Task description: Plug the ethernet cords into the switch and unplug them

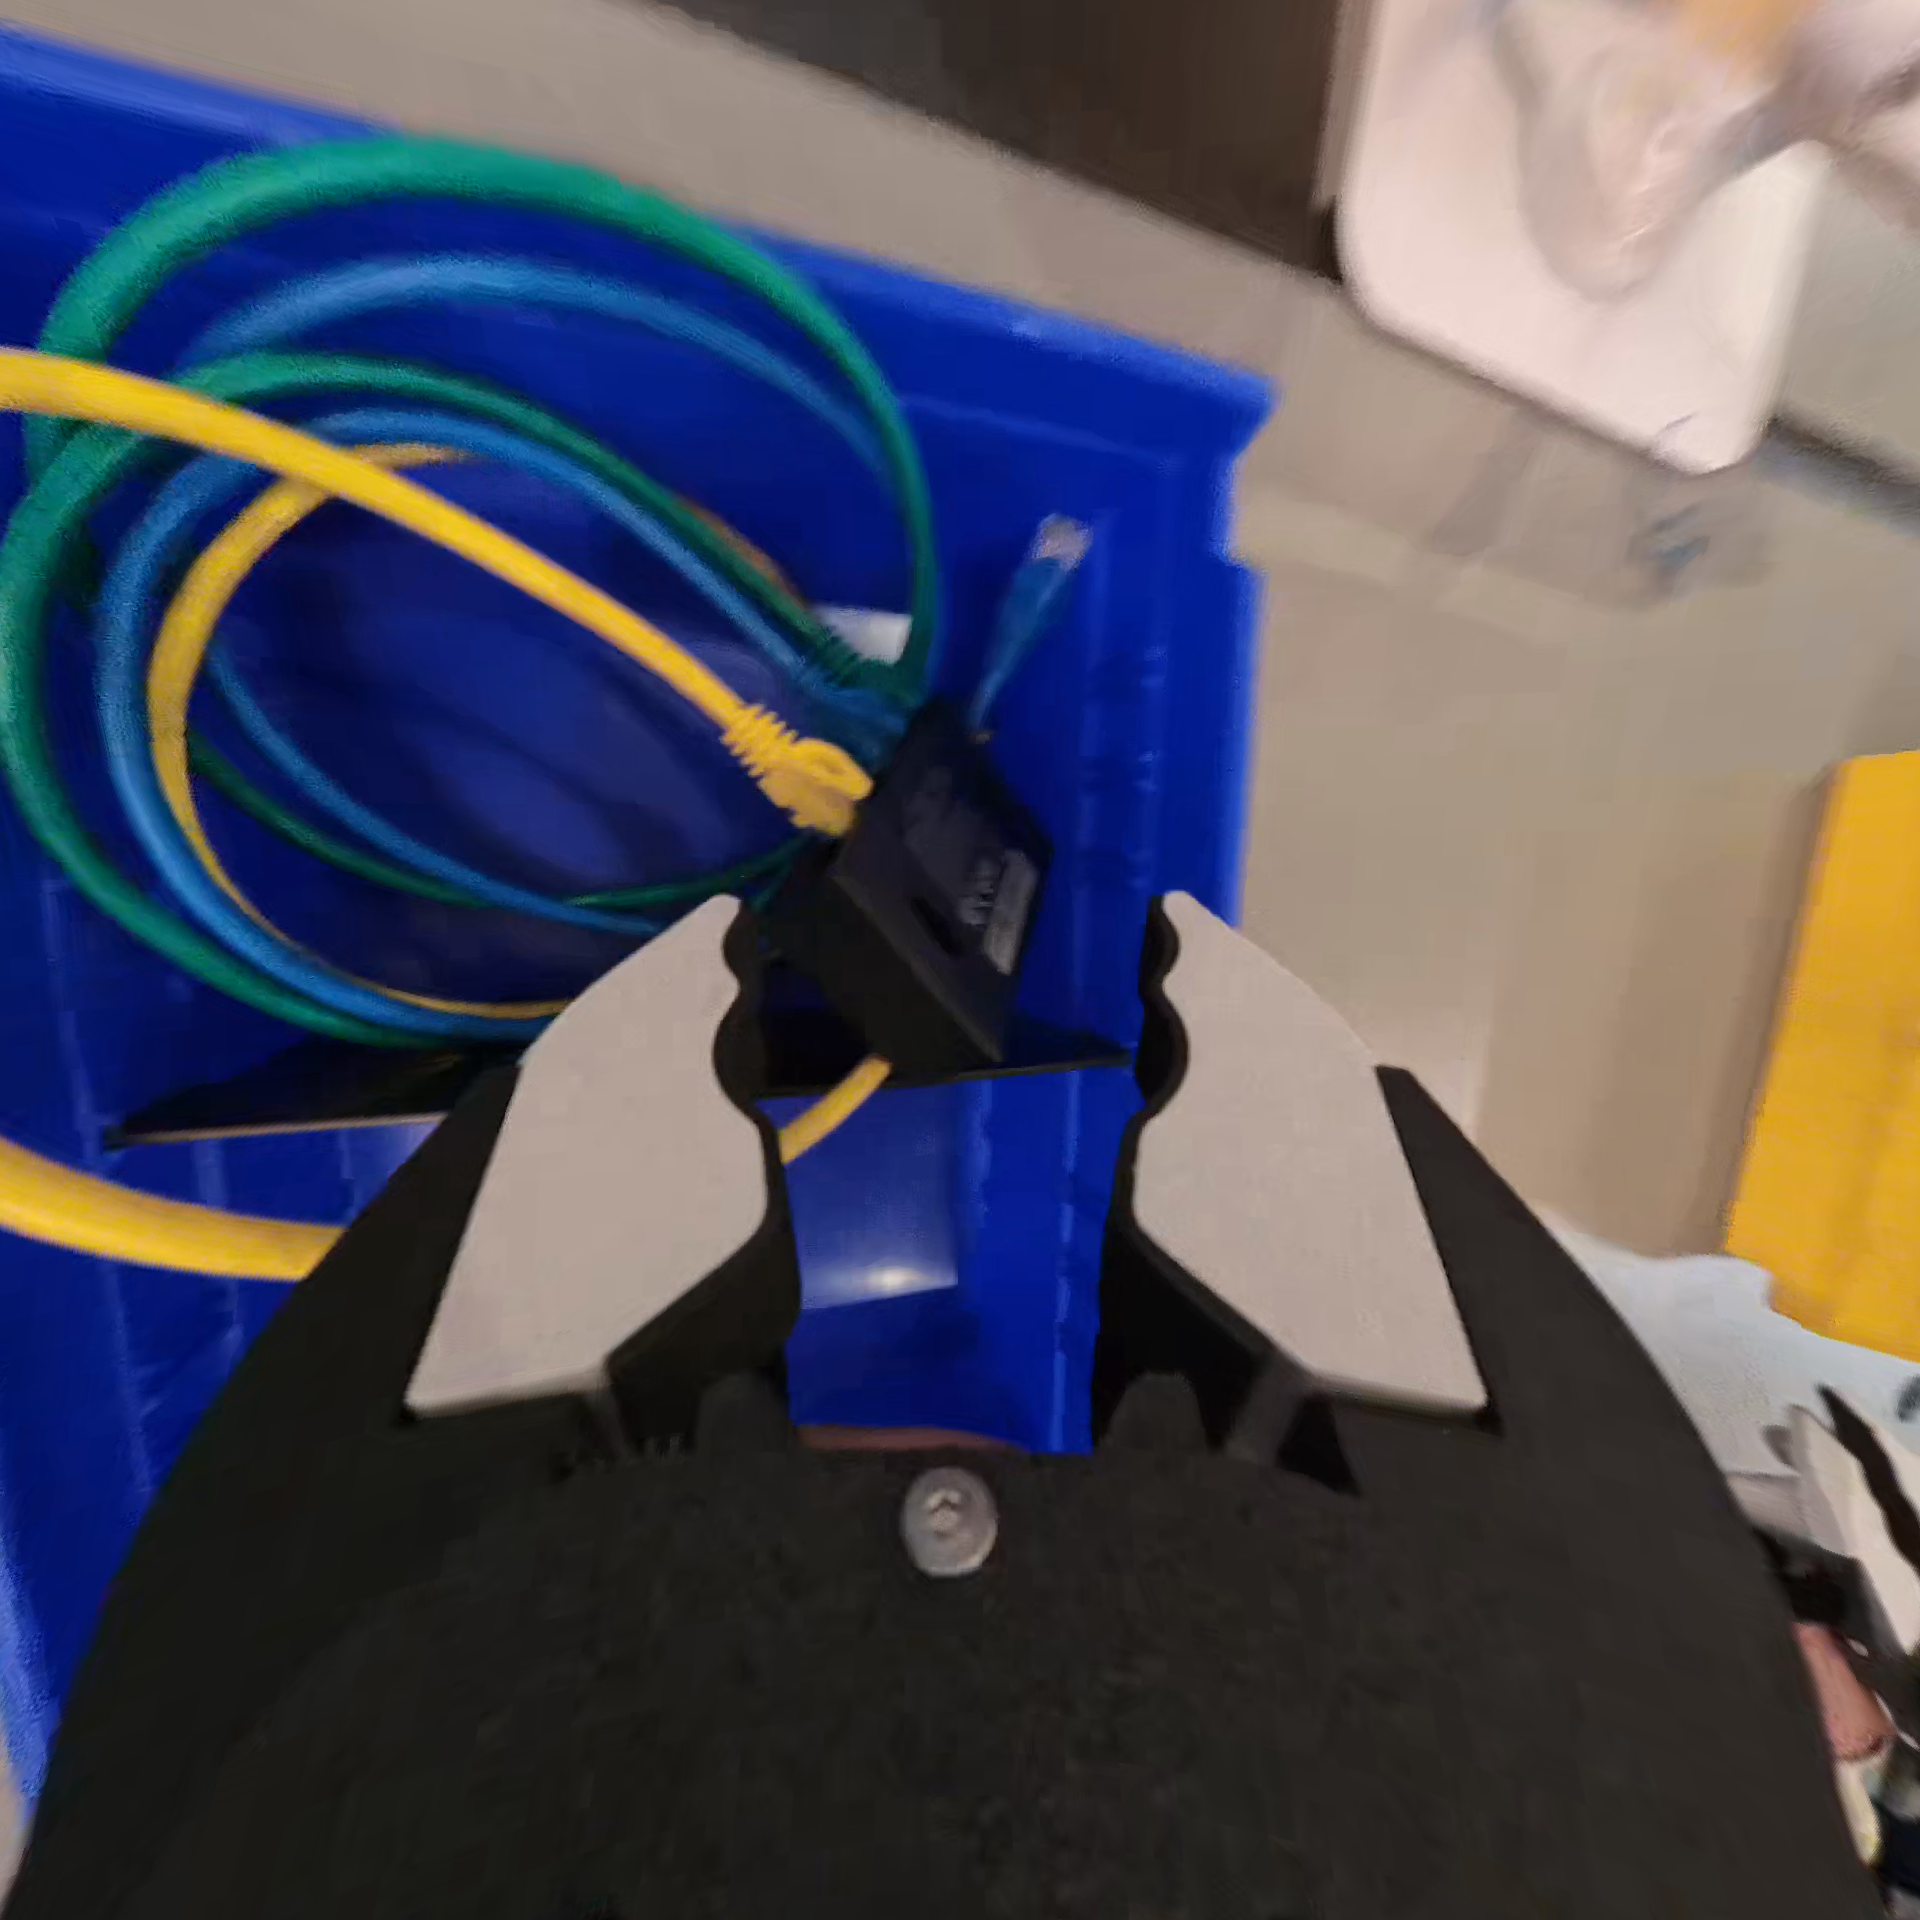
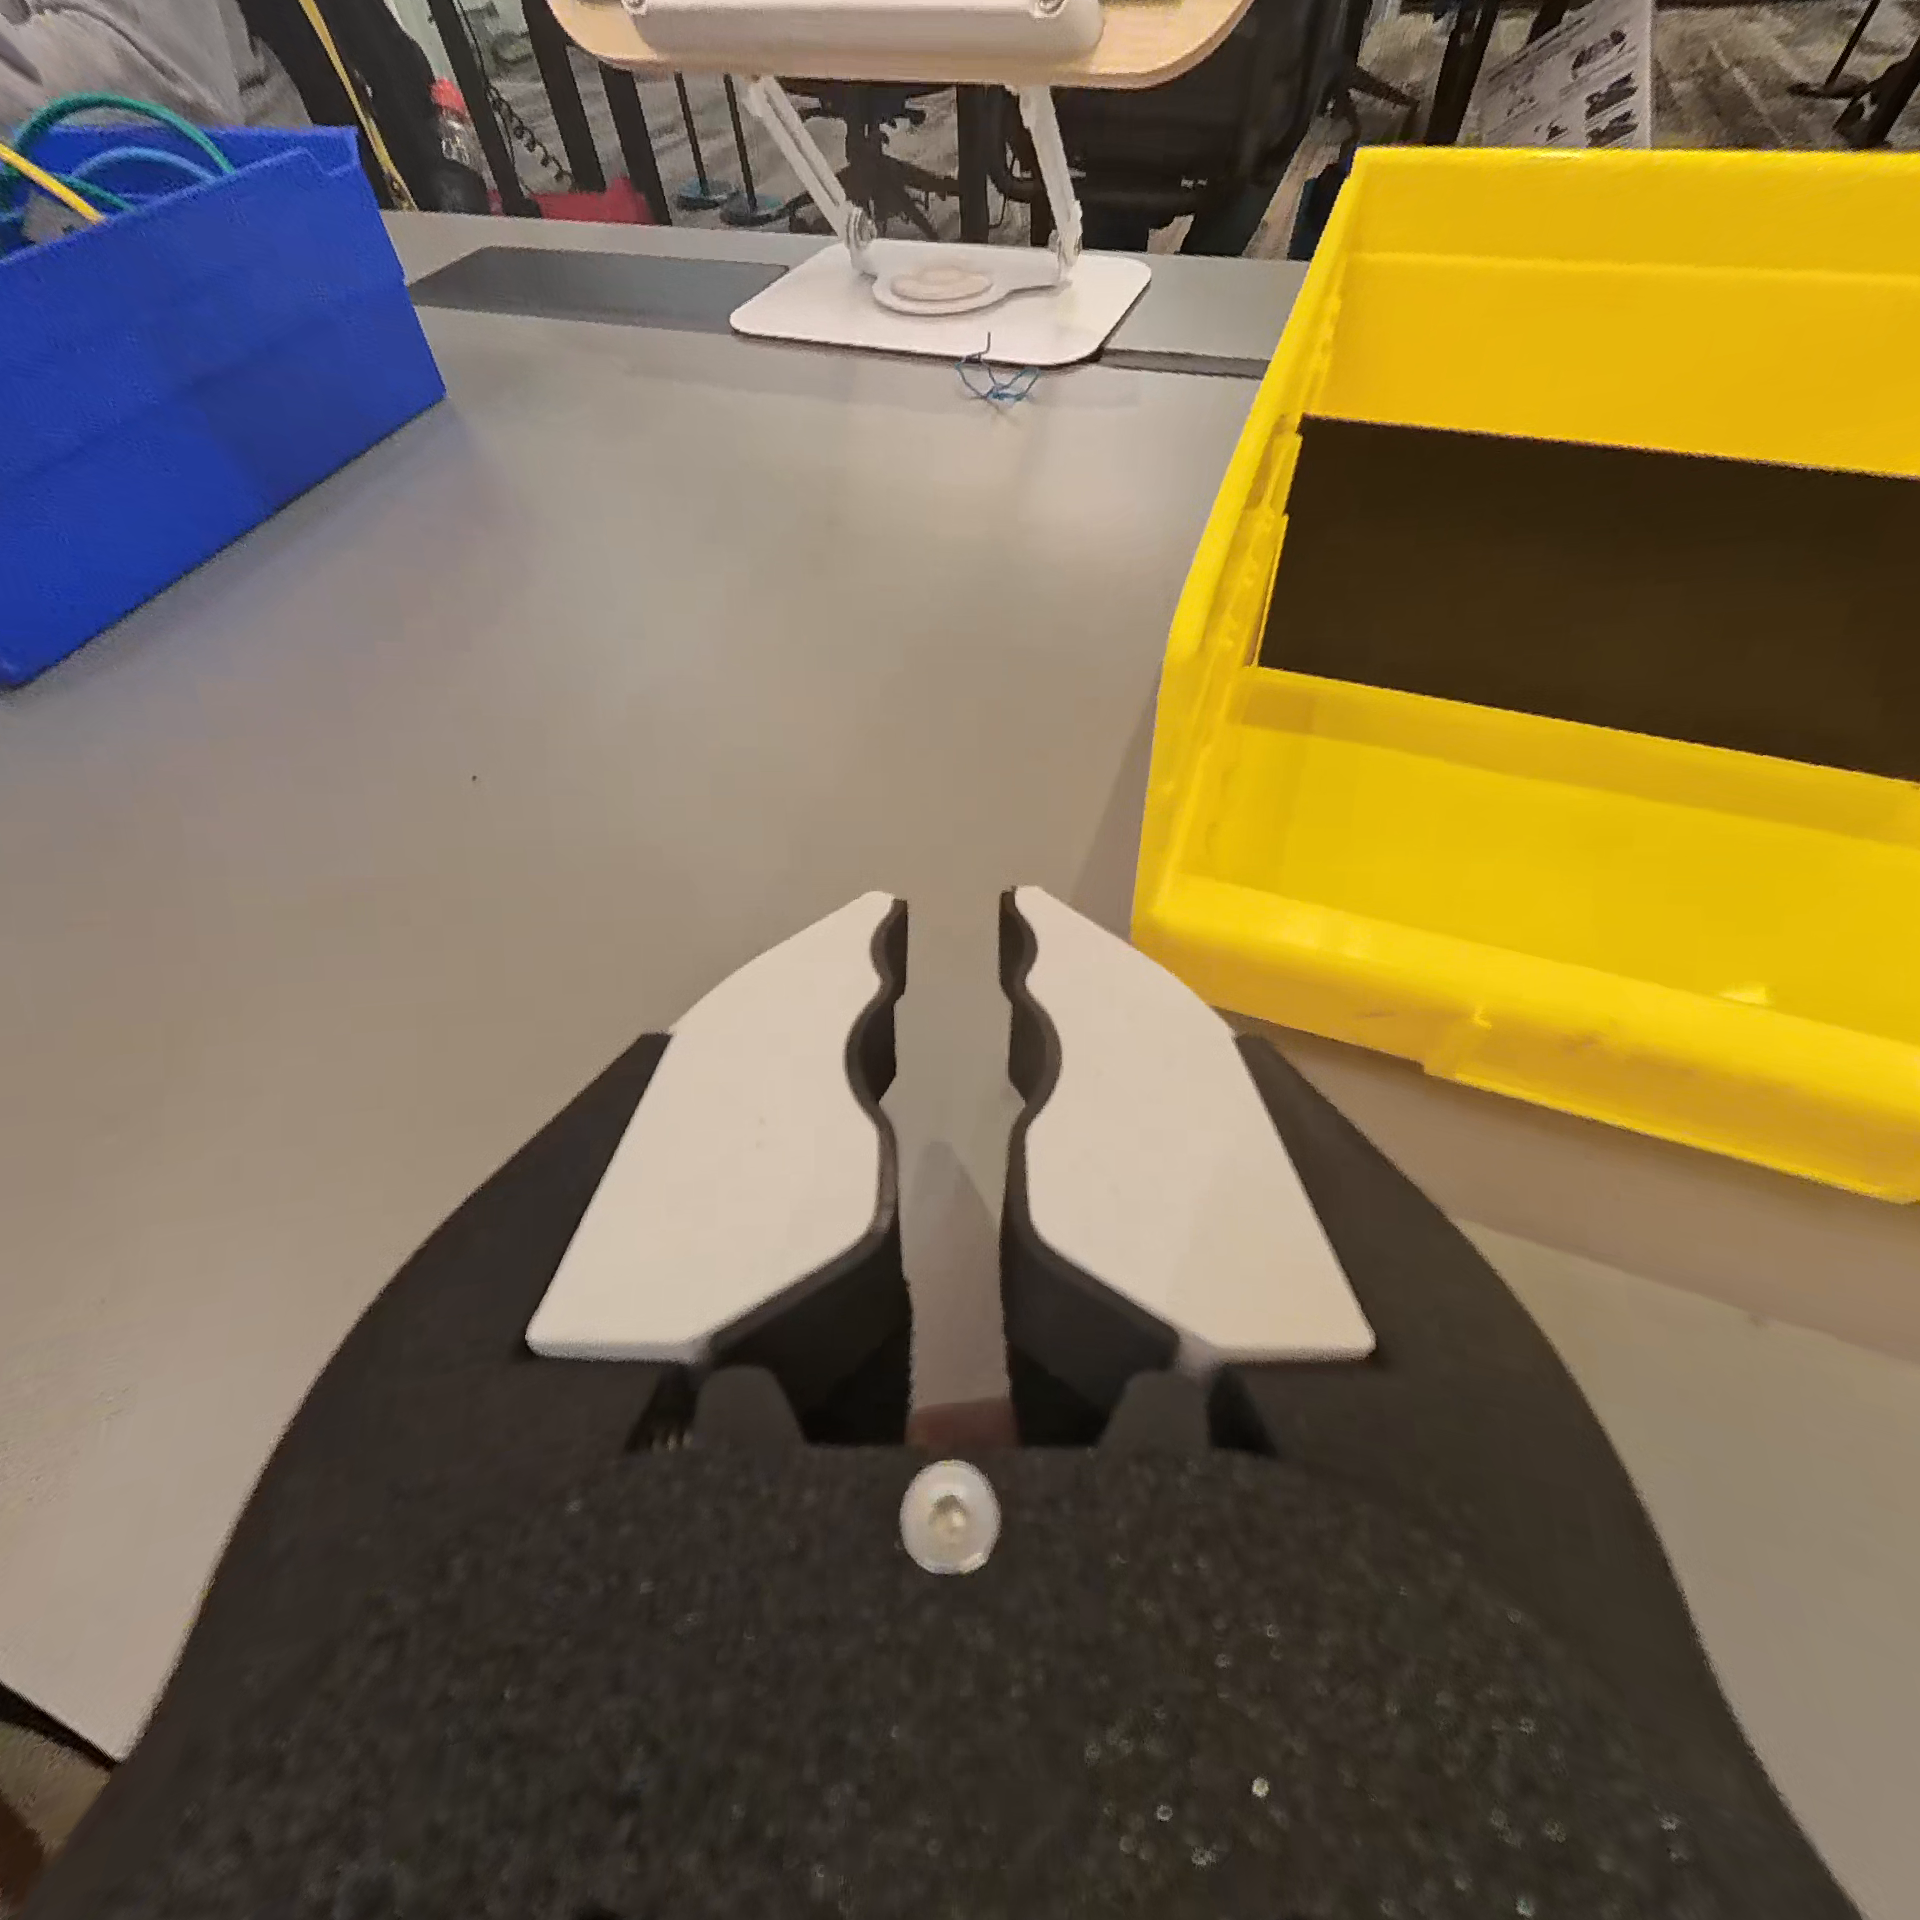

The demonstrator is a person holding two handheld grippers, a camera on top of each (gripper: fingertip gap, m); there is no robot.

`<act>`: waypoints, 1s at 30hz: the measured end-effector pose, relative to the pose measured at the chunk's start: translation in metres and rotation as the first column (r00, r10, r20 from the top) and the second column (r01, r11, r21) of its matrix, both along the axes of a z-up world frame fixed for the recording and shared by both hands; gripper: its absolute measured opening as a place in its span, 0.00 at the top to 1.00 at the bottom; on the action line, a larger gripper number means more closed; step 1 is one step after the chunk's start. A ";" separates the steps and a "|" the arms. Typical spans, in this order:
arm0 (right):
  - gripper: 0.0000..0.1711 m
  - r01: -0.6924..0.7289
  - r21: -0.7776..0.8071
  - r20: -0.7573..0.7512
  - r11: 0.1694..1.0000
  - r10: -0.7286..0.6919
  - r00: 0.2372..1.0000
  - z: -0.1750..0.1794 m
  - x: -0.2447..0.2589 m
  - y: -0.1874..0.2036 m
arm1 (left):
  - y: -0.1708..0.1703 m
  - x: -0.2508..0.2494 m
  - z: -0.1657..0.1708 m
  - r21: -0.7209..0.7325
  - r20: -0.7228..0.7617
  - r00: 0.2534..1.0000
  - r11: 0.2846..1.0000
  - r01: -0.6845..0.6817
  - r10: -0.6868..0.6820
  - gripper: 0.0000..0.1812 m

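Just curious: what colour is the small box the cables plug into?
Black small box; left wrist view.

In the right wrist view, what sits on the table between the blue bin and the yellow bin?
Only bare grey tabletop separates the blue plastic bin from the yellow plastic bin, shown in the right wrist view.

Switch point(image 1: 914, 904) inside left bin point(image 2: 187, 416), cords point(image 1: 312, 582) coiled in bin behind it, second bin point(image 2: 1558, 727) on table point(image 2: 623, 727) at right, well apart, stand point(image 2: 935, 291) at far edge between
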State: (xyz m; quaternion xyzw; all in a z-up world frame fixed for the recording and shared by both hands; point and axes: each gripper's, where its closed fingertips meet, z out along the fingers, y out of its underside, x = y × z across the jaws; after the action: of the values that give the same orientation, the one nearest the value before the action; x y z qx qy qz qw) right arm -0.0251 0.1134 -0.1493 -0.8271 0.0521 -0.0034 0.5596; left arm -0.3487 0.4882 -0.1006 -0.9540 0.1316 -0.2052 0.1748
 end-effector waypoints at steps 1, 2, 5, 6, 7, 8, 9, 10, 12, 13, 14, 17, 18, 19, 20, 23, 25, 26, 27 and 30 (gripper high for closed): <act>0.90 -0.001 -0.001 0.002 1.000 0.001 1.000 0.000 0.000 -0.001 | 0.002 -0.004 -0.010 -0.039 -0.056 0.998 0.999 -0.011 0.008 0.63; 0.90 -0.001 0.000 0.003 1.000 0.001 1.000 0.000 0.000 -0.001 | 0.005 -0.008 -0.018 -0.064 -0.097 0.995 0.998 -0.028 0.022 0.64; 0.90 -0.004 -0.005 0.002 1.000 0.004 1.000 -0.001 0.000 -0.003 | 0.012 -0.006 -0.027 -0.075 -0.100 0.994 0.995 -0.061 0.054 0.65; 0.90 -0.007 -0.009 0.002 1.000 0.007 1.000 -0.001 -0.001 -0.003 | 0.013 -0.002 -0.030 -0.083 -0.076 0.996 0.995 -0.059 0.053 0.66; 0.90 -0.010 -0.013 0.002 1.000 0.010 1.000 -0.002 -0.002 -0.002 | 0.012 0.004 -0.032 -0.094 -0.046 0.998 0.994 -0.053 0.048 0.70; 0.90 -0.014 -0.016 0.005 1.000 0.014 1.000 -0.002 -0.003 -0.002 | 0.012 0.008 -0.034 -0.095 -0.022 0.999 0.994 -0.051 0.050 0.68; 0.90 -0.018 -0.018 0.010 1.000 0.018 1.000 -0.002 -0.004 -0.001 | 0.013 0.010 -0.035 -0.084 -0.012 0.998 0.995 -0.057 0.056 0.69; 0.90 -0.021 -0.021 0.016 1.000 0.022 1.000 -0.003 -0.005 -0.001 | 0.013 0.009 -0.035 -0.070 -0.014 0.998 0.996 -0.058 0.057 0.71; 0.90 -0.028 -0.027 0.033 0.999 0.029 0.999 -0.003 -0.007 0.000 | 0.013 0.009 -0.034 -0.048 -0.005 0.999 0.998 -0.046 0.046 0.72; 0.90 -0.033 -0.030 0.043 0.999 0.034 0.998 -0.004 -0.008 0.000 | 0.011 0.011 -0.032 -0.045 0.034 0.998 0.998 -0.045 0.047 0.71; 0.90 -0.038 -0.035 0.052 0.999 0.040 0.998 -0.004 -0.010 0.001 | 0.009 0.015 -0.028 -0.051 0.097 0.994 0.998 -0.046 0.051 0.67; 0.90 -0.050 -0.049 0.078 0.998 0.054 0.995 -0.007 -0.014 0.003 | 0.003 0.019 -0.023 -0.080 0.203 0.977 0.996 -0.041 0.056 0.69; 0.90 -0.053 -0.054 0.086 0.997 0.057 0.995 -0.007 -0.015 0.004 | 0.002 0.017 -0.025 -0.077 0.190 0.981 0.997 -0.032 0.046 0.72; 0.90 -0.054 -0.058 0.094 0.997 0.059 0.994 -0.008 -0.016 0.004 | 0.001 0.015 -0.027 -0.070 0.166 0.986 0.997 -0.021 0.033 0.75; 0.90 -0.054 -0.060 0.103 0.997 0.060 0.993 -0.008 -0.016 0.004 | 0.000 0.012 -0.030 -0.059 0.133 0.991 0.998 -0.012 0.019 0.79; 0.90 -0.052 -0.055 0.122 0.997 0.059 0.991 -0.007 -0.017 0.003 | 0.002 0.006 -0.036 -0.007 0.030 1.000 1.000 0.007 -0.007 0.86; 0.90 -0.037 -0.059 0.175 0.998 0.047 0.983 -0.006 -0.014 0.002 | 0.000 0.006 -0.043 0.035 -0.053 0.996 0.997 0.068 -0.066 0.83; 0.90 -0.031 -0.061 0.214 0.998 0.044 0.976 -0.006 -0.014 0.002 | 0.000 0.005 -0.043 0.060 -0.093 0.991 0.993 0.101 -0.095 0.84; 0.90 -0.032 -0.060 0.239 0.998 0.046 0.970 -0.005 -0.015 0.003 | 0.000 0.006 -0.042 0.067 -0.104 0.989 0.992 0.109 -0.102 0.84; 0.89 -0.049 -0.062 0.248 0.997 0.063 0.967 -0.006 -0.020 0.004 | 0.000 0.009 -0.037 0.087 -0.101 0.988 0.988 0.129 -0.120 0.87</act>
State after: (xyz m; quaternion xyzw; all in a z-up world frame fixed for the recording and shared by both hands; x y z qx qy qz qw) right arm -0.0453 0.1171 -0.1551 -0.8364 -0.0421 -0.0932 0.5385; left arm -0.3392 0.4885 -0.1377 -0.9433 0.2087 -0.1637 0.1994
